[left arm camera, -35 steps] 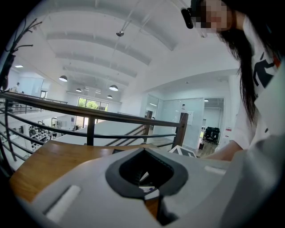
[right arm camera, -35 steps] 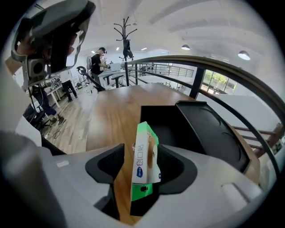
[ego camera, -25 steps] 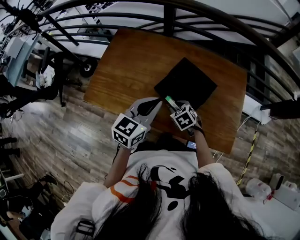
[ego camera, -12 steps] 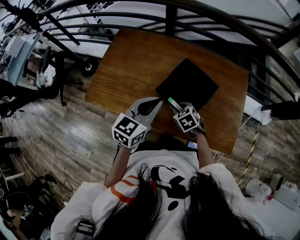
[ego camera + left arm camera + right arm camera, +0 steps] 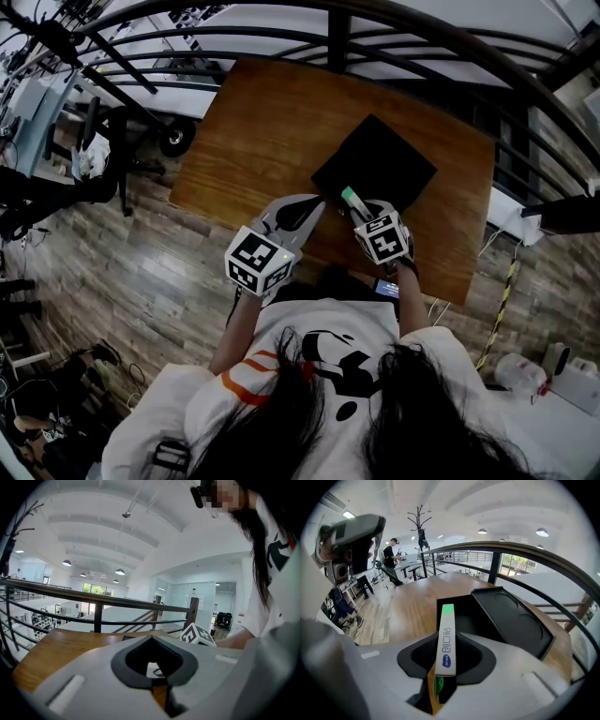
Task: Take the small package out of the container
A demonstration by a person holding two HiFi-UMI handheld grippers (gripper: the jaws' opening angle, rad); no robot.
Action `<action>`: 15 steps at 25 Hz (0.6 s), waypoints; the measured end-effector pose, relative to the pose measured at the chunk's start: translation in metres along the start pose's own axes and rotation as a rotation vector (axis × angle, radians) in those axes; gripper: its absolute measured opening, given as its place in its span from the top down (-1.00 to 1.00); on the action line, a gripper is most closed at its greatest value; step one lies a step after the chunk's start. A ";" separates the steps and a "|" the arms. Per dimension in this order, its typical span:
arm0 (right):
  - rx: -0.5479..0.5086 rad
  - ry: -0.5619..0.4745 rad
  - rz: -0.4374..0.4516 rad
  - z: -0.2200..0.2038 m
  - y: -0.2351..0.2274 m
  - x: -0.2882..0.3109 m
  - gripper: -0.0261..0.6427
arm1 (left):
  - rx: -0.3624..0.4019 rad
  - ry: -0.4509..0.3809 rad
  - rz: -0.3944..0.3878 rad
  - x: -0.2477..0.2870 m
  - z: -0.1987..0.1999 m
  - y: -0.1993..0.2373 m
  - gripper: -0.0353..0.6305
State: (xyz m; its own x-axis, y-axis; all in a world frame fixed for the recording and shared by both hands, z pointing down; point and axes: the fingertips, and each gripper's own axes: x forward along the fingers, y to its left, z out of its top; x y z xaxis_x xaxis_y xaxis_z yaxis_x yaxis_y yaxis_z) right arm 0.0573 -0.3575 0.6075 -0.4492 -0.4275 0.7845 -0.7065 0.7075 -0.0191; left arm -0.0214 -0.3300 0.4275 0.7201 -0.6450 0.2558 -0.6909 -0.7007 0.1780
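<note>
Since the right hand-held gripper (image 5: 440, 680) is clamped on only the lower end of the small package (image 5: 446, 637), a slim white sachet with a green tip that stands well past the jaws, the likeliest trouble is the sachet pivoting or sliding out if the squeeze eases or the wrist swings fast. In the head view it hangs above the near corner of the black container (image 5: 375, 164), so a slip would probably drop it back inside or onto the wooden worktop (image 5: 253, 131). Carrying it off too low could also catch the rim, or what looks like the open lid (image 5: 513, 616), and shove the box along. The left hand-held gripper (image 5: 319, 201) sits just beside, jaws together on nothing, and is not steadying the container, so nothing would check such a slide. Beyond, a railing (image 5: 339, 42) runs along the worktop's far side, and a flicked sachet might go past it.
</note>
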 end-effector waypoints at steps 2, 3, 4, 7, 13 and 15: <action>0.046 -0.029 0.002 0.005 -0.004 -0.007 0.56 | 0.002 -0.001 -0.002 0.000 0.000 -0.001 0.89; 0.067 -0.043 0.002 0.008 -0.007 -0.011 0.56 | 0.003 -0.001 -0.004 0.000 -0.001 -0.003 0.89; 0.084 -0.056 0.000 0.010 -0.008 -0.015 0.56 | 0.004 -0.002 -0.006 -0.001 -0.001 -0.004 0.89; 0.115 -0.096 -0.008 0.018 -0.010 -0.028 0.56 | 0.005 -0.003 -0.012 -0.003 -0.001 -0.005 0.89; 0.142 -0.171 -0.028 0.024 -0.004 -0.064 0.56 | 0.011 -0.002 -0.034 -0.005 -0.002 -0.022 0.89; 0.150 -0.195 -0.037 0.025 0.001 -0.077 0.56 | 0.013 -0.005 -0.042 -0.009 -0.004 -0.028 0.89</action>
State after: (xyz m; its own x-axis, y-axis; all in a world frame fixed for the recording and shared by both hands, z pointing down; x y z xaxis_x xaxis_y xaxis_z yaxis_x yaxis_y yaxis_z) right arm 0.0770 -0.3381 0.5316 -0.5079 -0.5625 0.6524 -0.7915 0.6037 -0.0957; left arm -0.0090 -0.3031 0.4235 0.7490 -0.6160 0.2439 -0.6588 -0.7315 0.1758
